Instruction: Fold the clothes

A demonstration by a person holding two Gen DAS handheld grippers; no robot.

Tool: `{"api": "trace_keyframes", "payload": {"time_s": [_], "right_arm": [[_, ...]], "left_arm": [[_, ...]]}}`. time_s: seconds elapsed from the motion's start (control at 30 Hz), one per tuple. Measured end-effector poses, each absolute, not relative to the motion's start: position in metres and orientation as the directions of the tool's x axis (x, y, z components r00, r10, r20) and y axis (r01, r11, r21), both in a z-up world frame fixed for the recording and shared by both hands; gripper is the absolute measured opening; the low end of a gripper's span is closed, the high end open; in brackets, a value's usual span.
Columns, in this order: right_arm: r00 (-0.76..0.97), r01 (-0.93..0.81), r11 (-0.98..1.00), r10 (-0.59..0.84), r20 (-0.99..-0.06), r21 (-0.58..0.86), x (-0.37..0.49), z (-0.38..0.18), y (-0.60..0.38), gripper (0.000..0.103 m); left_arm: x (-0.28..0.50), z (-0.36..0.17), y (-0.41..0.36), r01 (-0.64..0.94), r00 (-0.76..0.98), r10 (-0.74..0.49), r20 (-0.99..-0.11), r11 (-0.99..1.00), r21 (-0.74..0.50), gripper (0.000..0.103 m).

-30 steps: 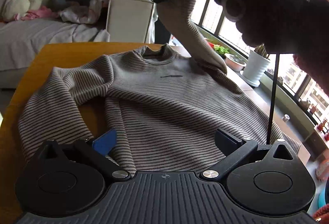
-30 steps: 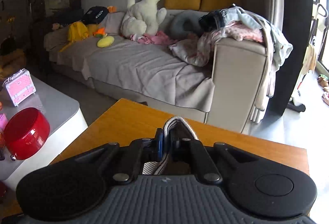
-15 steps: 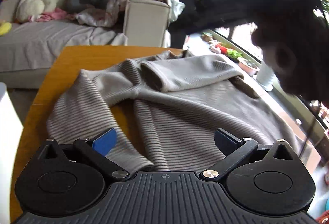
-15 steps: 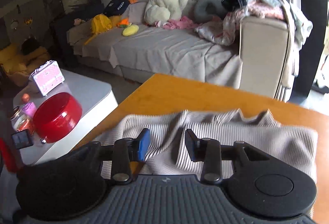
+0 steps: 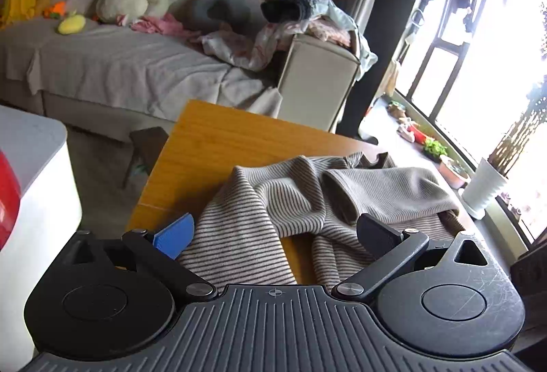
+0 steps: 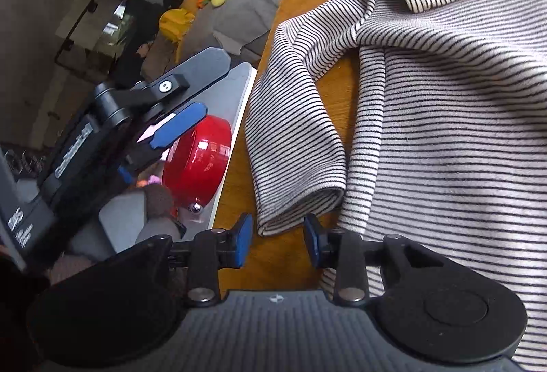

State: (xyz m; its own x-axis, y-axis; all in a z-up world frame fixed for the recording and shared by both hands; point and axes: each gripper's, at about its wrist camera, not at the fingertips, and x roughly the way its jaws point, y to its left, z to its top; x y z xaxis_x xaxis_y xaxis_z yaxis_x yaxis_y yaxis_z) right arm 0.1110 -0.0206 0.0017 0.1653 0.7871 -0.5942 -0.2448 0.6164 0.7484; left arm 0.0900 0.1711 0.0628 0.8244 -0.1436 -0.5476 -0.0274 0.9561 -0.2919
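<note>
The striped sweater point(image 5: 307, 201) lies on the wooden table point(image 5: 218, 139) in the lower centre of the left wrist frame, one sleeve folded across its body; the left gripper point(image 5: 273, 231) has its fingers spread wide and holds nothing; in the right wrist frame the right gripper point(image 6: 277, 240), moderately parted and holding nothing, sits just before the sleeve cuff point(image 6: 301, 204); a red bowl point(image 6: 198, 160) is at centre left.
</note>
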Motion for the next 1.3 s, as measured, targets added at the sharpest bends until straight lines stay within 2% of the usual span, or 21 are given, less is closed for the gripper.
{"api": "trace_keyframes", "payload": {"time_s": [0.1,0.2,0.3,0.43,0.63,0.9,1.03,1.17,1.23,1.3], "right_arm": [[0.206,-0.244,0.630,0.776,-0.596,0.737,0.119,-0.004,-0.008,0.029],[0.304,-0.372,0.682,0.730,-0.612,0.630,0.127,0.013,-0.001,0.007],[0.437,-0.472,0.732,0.678,-0.591,0.490,0.139,0.046,-0.014,0.004],[0.600,-0.535,0.789,0.608,-0.520,0.304,0.157,0.091,-0.040,0.003],[0.695,-0.423,0.853,0.523,-0.494,0.307,0.183,0.109,-0.103,0.003],[0.639,-0.446,0.859,0.503,-0.581,0.253,0.157,0.071,-0.102,0.003],[0.699,-0.447,0.874,0.473,-0.537,0.189,0.171,0.089,-0.103,0.002],[0.802,-0.430,0.900,0.419,-0.426,0.077,0.198,0.127,-0.112,0.000],[0.824,-0.402,0.912,0.400,-0.401,0.083,0.215,0.140,-0.128,0.000],[0.787,-0.408,0.899,0.435,-0.438,0.159,0.236,0.141,-0.148,0.000]], "left_arm": [[0.087,0.062,0.168,-0.031,0.821,-0.136,-0.554,0.959,-0.282,0.103],[0.084,0.064,0.169,-0.041,0.828,-0.127,-0.546,0.958,-0.285,0.103],[0.084,0.066,0.174,-0.058,0.836,-0.119,-0.536,0.951,-0.303,0.103],[0.086,0.068,0.183,-0.083,0.841,-0.117,-0.529,0.937,-0.339,0.103],[0.096,0.064,0.178,-0.092,0.831,-0.112,-0.544,0.938,-0.333,0.103],[0.102,0.051,0.167,-0.080,0.798,-0.119,-0.591,0.951,-0.299,0.103],[0.102,0.050,0.172,-0.101,0.794,-0.111,-0.598,0.946,-0.309,0.103],[0.110,0.049,0.161,-0.067,0.788,-0.138,-0.600,0.950,-0.306,0.103],[0.117,0.048,0.149,-0.033,0.783,-0.161,-0.601,0.954,-0.298,0.103],[0.124,0.047,0.136,0.001,0.774,-0.182,-0.606,0.958,-0.286,0.103]]}}
